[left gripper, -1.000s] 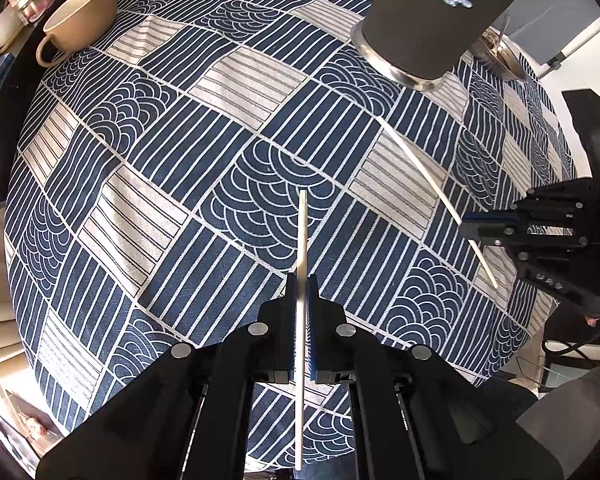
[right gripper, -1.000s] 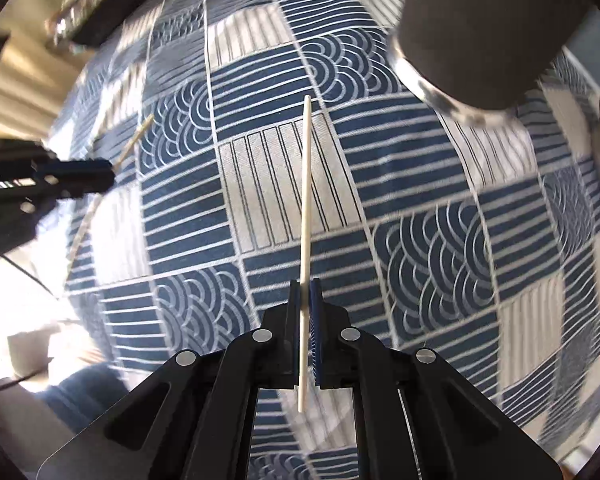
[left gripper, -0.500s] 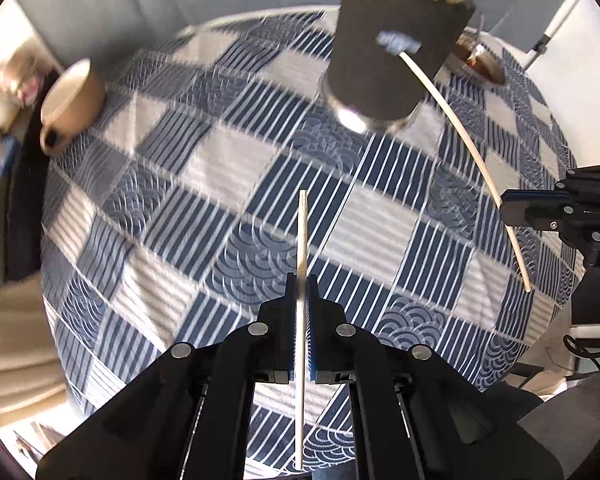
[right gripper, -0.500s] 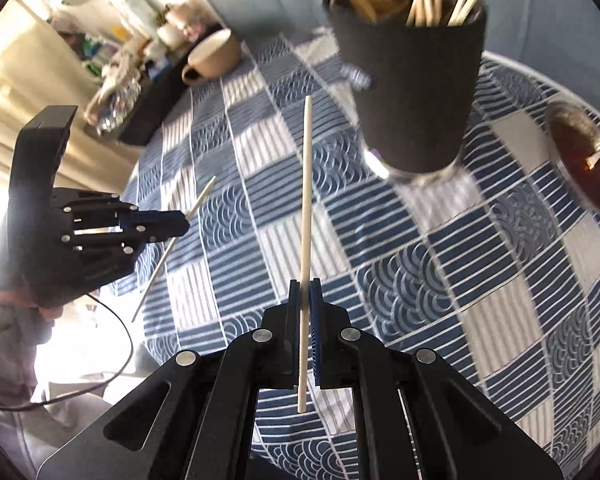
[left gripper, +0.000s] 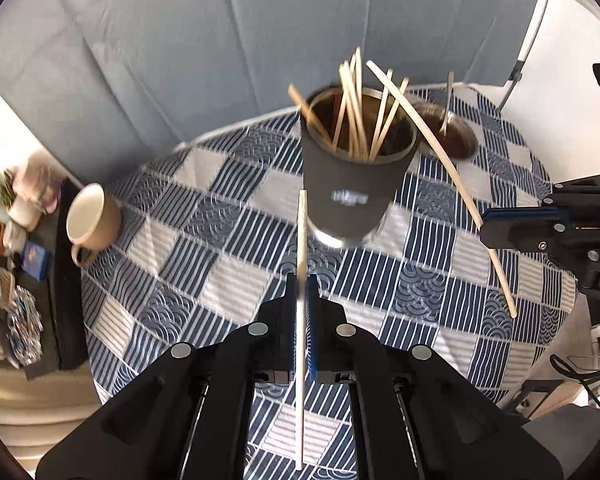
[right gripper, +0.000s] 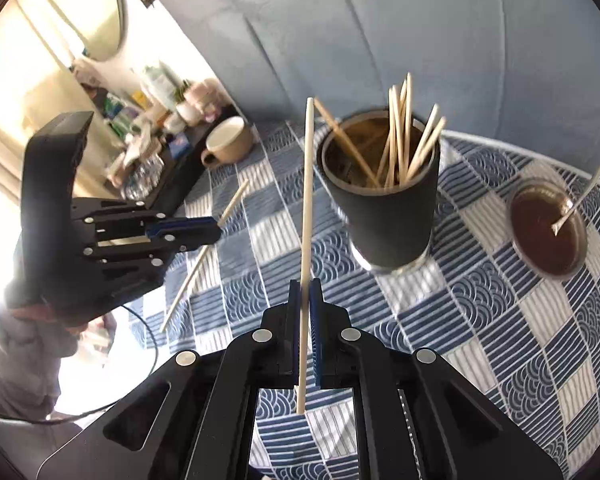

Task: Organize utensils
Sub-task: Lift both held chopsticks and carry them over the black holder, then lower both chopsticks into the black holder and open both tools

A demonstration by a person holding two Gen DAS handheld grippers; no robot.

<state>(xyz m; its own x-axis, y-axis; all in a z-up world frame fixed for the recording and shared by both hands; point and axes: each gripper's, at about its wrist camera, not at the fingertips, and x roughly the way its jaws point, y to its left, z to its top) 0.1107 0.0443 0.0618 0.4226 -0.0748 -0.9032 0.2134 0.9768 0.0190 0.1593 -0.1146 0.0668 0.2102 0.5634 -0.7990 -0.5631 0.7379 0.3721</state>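
Left wrist view: left gripper [left gripper: 301, 300] is clamped on one wooden chopstick [left gripper: 301, 264], thin round stick running straight out along the fingers, tail hanging back under the gripper body. Ahead of its tip stands one dark cup [left gripper: 354, 184], matte black sleeve, shiny metal base, small label too blurred to read. About seven chopsticks stand loose in it, fanned out. Right gripper [left gripper: 485, 228] comes in from the right edge, closed on a second chopstick [left gripper: 440, 152] whose upper end reaches across the cup rim. Partial white letter "D" on the right gripper body, rest cut off. One beige ceramic mug [left gripper: 90, 220] at left. One small glass bowl [left gripper: 456, 140] of brown liquid with one spoon behind the cup. Bench [left gripper: 236, 280] is round, covered by a quilted blue-and-white cloth, striped and wave-pattern squares.

Right wrist view: right gripper [right gripper: 305, 304] pinches one chopstick [right gripper: 307, 200], near upright, tip level with the cup [right gripper: 388, 216] rim and just left of it. Cup holds about eight sticks here. Left gripper [right gripper: 216, 230] at left, shut on its chopstick [right gripper: 198, 264], held above the cloth. One mug [right gripper: 228, 144] at back, one bowl [right gripper: 548, 236] with spoon at right. Cluttered shelf [right gripper: 172, 152] behind, labels unreadable.
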